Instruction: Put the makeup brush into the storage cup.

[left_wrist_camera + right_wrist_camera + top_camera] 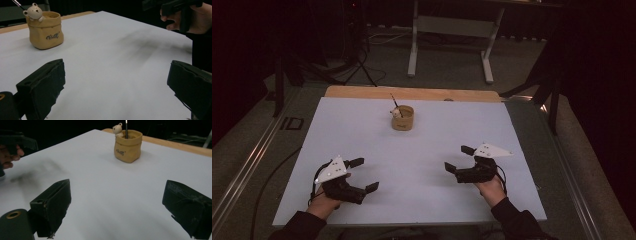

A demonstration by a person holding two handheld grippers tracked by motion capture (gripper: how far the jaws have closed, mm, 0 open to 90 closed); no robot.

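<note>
a small tan pot (pixel 402 118) shaped like a little sack stands upright on the white table (pixel 362 130), near the far edge and about midway between the left and right edges. a tiny bear figure (pixel 33 11) leans on its rim, and a thin dark stick (pixel 126 128) rises out of it, tilted a little in the high view.

the left gripper (pixel 363 175) sits near the near left corner, held in a hand (pixel 323 204) that comes in over the near edge. its jaws stand wide apart with nothing between them, only bare table showing in the gap in the left gripper view.

the right gripper (pixel 458 158) sits toward the near right corner, also held by a hand (pixel 491 189). its jaws are likewise spread wide and hold nothing, with the pot seen well beyond them in the right gripper view.

both grippers are well apart from the pot and from each other, each pointing inward toward the middle of the table. a wooden board (pixel 362 92) shows just past the far edge.
</note>
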